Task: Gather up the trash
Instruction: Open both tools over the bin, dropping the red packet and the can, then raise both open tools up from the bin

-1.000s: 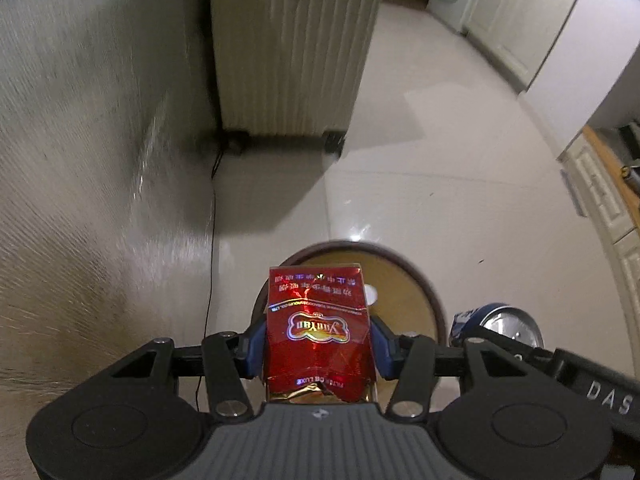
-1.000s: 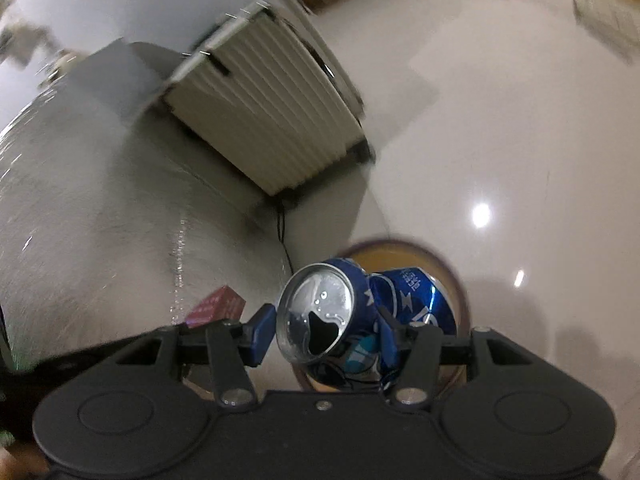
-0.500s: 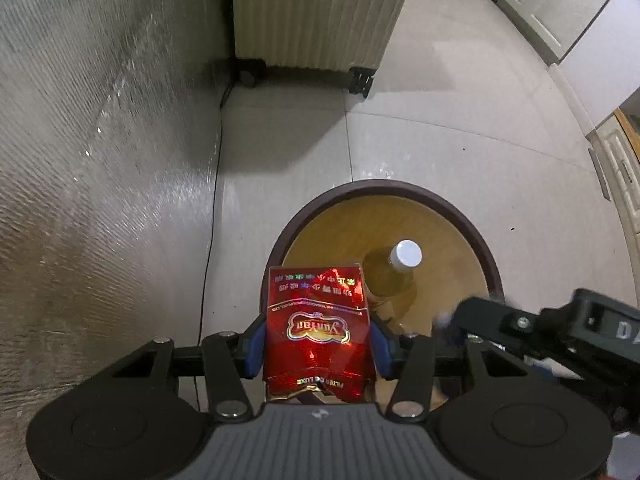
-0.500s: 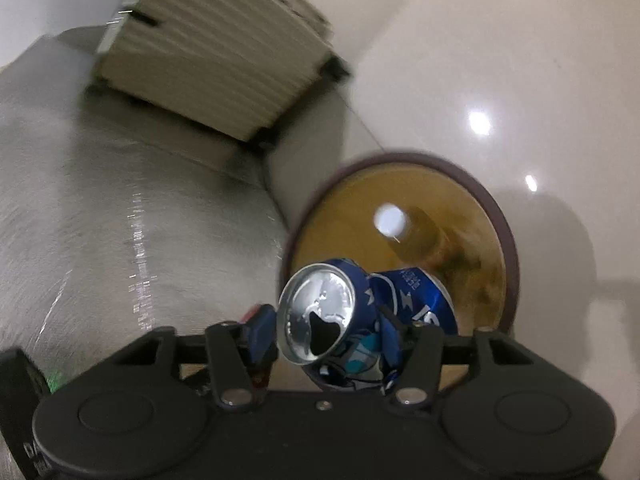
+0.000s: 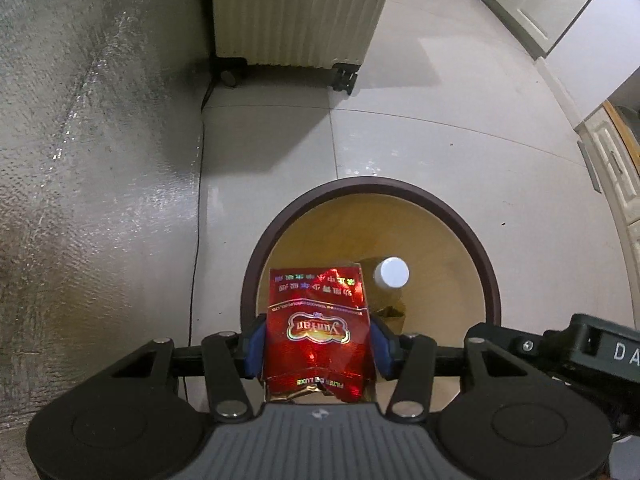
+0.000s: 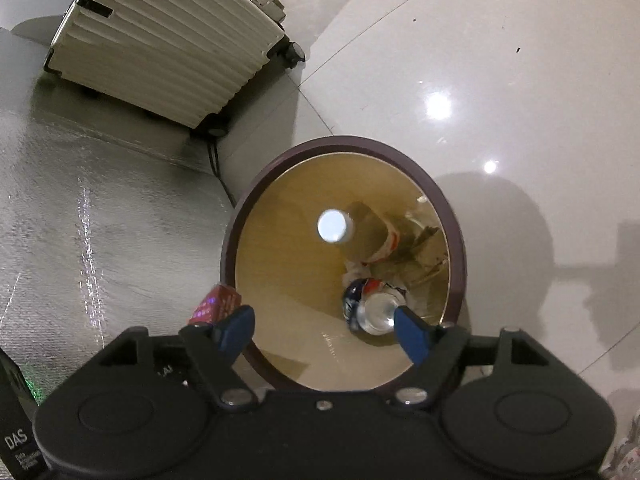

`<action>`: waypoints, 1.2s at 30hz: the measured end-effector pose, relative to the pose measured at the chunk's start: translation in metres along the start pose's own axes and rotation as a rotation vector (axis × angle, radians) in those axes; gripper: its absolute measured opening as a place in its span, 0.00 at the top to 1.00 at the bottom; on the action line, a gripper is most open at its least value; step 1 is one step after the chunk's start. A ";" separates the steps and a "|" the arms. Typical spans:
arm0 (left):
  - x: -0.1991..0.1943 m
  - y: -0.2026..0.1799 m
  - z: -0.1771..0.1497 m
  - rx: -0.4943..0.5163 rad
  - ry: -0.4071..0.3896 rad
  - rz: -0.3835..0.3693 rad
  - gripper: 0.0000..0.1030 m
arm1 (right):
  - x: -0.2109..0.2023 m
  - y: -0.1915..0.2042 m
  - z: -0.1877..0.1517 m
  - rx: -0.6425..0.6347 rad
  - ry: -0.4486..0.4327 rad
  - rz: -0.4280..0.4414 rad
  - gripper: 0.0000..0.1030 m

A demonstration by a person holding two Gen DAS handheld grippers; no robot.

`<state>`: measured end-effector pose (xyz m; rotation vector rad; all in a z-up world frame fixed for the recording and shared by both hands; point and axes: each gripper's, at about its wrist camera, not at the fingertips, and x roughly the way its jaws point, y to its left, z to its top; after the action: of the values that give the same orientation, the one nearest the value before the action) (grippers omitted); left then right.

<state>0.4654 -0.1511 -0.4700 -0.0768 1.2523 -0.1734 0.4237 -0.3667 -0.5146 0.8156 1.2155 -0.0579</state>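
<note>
My left gripper (image 5: 316, 346) is shut on a crumpled red cigarette pack (image 5: 318, 328), held over the near edge of a round brown-rimmed waste bin (image 5: 490, 280). A bottle with a white cap (image 5: 394, 273) stands inside the bin. In the right wrist view my right gripper (image 6: 326, 330) hangs above the same bin (image 6: 460, 240), its jaws opening with nothing between them. The blue can (image 6: 370, 306) lies inside the bin below, beside the white-capped bottle (image 6: 334, 226). The red pack (image 6: 214, 304) shows at the bin's left edge.
A cream ribbed suitcase (image 5: 300, 12) on wheels stands on the glossy tiled floor beyond the bin, also seen as the suitcase (image 6: 168, 40). A silvery textured wall (image 5: 80, 160) runs along the left, with a thin black cable (image 5: 198, 184) at its foot. White cabinets (image 5: 560, 12) stand far right.
Both grippers came down over the bin. The right jaws opened and the blue can dropped out of them into the bin. The left still grips the red pack.
</note>
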 end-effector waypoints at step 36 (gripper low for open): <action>-0.010 0.000 -0.002 0.054 0.034 0.140 0.07 | -0.027 0.007 -0.001 -0.237 -0.046 -0.157 0.11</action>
<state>0.4610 -0.1492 -0.4612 0.0609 1.2817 -0.0877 0.4158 -0.3710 -0.4876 0.5092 1.2145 -0.0586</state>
